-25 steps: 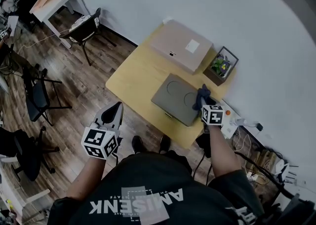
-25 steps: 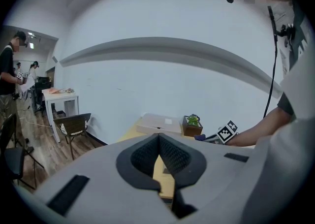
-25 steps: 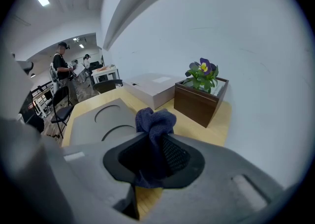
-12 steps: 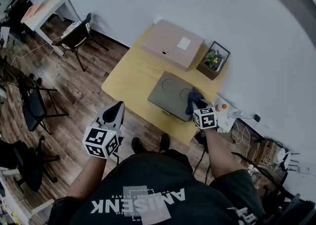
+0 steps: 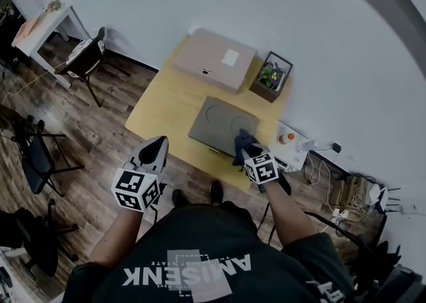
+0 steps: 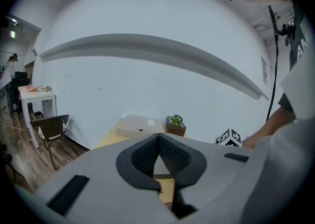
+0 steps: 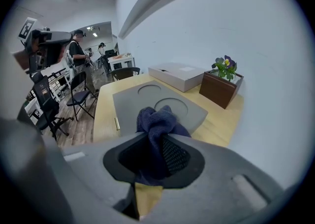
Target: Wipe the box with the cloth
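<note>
A flat grey box point(image 5: 218, 122) with two round recesses lies on the wooden table point(image 5: 166, 105). My right gripper point(image 5: 243, 153) is shut on a dark blue cloth point(image 5: 242, 142), which sits over the box's near right corner. In the right gripper view the cloth point(image 7: 158, 121) bunches between the jaws of the right gripper point(image 7: 156, 142), with the grey box point(image 7: 147, 101) just beyond. Whether the cloth touches the box cannot be told. My left gripper point(image 5: 157, 146) hangs shut and empty off the table's near left edge; in its own view the left gripper point(image 6: 158, 139) has its jaws closed.
A closed cardboard box point(image 5: 214, 60) lies at the table's far side, with a potted plant point(image 5: 269, 75) in a wooden box to its right. A power strip and cables point(image 5: 293, 145) lie right of the table. Chairs point(image 5: 83, 55) and a white side table point(image 5: 40, 25) stand to the left.
My right gripper has drawn the cloth along the grey box's right side from its far corner toward its near corner. The left gripper has stayed put.
</note>
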The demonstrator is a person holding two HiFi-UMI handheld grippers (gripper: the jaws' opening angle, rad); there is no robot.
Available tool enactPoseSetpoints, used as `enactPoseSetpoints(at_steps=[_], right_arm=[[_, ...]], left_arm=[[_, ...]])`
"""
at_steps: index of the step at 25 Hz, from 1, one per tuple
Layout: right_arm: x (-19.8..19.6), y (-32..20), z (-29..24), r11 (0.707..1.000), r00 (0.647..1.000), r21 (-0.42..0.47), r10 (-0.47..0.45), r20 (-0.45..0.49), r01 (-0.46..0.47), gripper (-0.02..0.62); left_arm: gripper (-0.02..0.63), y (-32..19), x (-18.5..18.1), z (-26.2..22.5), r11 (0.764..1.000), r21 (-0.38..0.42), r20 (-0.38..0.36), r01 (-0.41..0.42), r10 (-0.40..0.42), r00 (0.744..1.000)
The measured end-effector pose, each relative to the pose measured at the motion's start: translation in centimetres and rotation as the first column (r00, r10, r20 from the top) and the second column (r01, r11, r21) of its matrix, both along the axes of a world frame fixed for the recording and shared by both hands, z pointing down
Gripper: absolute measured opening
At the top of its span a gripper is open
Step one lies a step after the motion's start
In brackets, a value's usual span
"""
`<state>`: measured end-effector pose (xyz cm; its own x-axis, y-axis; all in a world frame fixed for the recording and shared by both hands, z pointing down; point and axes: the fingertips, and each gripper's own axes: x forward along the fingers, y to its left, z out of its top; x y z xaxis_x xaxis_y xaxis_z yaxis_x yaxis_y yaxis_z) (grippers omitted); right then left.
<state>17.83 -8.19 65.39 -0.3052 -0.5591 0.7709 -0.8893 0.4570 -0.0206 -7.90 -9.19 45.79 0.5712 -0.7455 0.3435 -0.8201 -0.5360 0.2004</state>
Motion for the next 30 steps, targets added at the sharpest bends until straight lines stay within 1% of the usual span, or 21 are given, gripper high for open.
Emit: enactPoseSetpoints(at_steps=[4, 8, 9, 11, 14, 19, 22, 26, 30], right_arm=[[-1.0, 1.6, 0.1, 1.000, 1.000, -0.017, -0.010, -0.006, 0.010, 0.078], [-1.8, 2.7, -0.1, 0.998, 1.000, -0.058, -0.021, 0.006, 0.021, 0.078], [-1.8, 2.8, -0.5, 0.998, 1.000, -0.052, -0.019, 0.003, 0.019, 0.077], [-1.3, 2.2, -1.6, 1.000, 1.000, -0.006, -0.006, -0.005, 0.006, 0.077], [-0.4, 0.1, -3.8, 0.999, 0.999, 0.045, 0.019, 0.035, -0.021, 0.077], [1.7, -5.9, -6.5, 0.994, 0.997, 0.107, 0.030, 0.067, -0.037, 0.077], [2.4, -9.2, -6.9, 0.992, 0.997, 0.121, 0.019, 0.081, -0.029, 0.078], [2.5, -12.7, -5.6, 0.995, 0.997, 0.098, -0.013, 0.081, 0.005, 0.078], [2.4, -15.2, -2.8, 0.998, 0.996, 0.052, -0.035, 0.077, 0.031, 0.078]], left_arm=[[0.002, -0.2, 0.6, 0.1, 1.000, 0.001, -0.010, -0.030, 0.030, 0.999], [0.002, -0.5, 1.0, 0.1, 0.999, -0.001, -0.015, -0.050, 0.050, 0.999], [0.002, -0.6, 1.1, 0.1, 0.999, -0.001, -0.014, -0.053, 0.053, 0.998], [0.002, -0.9, 1.3, 0.1, 0.998, -0.001, -0.016, -0.055, 0.055, 0.998], [0.002, -1.1, 1.4, 0.1, 0.999, 0.000, -0.018, -0.046, 0.046, 0.999], [0.002, -1.3, 1.3, 0.0, 1.000, -0.001, -0.014, 0.007, -0.007, 1.000], [0.002, -1.3, 0.8, -0.2, 0.998, 0.001, -0.002, 0.056, -0.056, 0.998], [0.002, -1.3, -0.1, -0.4, 0.992, 0.004, 0.021, 0.128, -0.128, 0.992], [0.002, -0.7, -1.1, -0.1, 0.977, -0.003, 0.045, 0.213, -0.213, 0.976]])
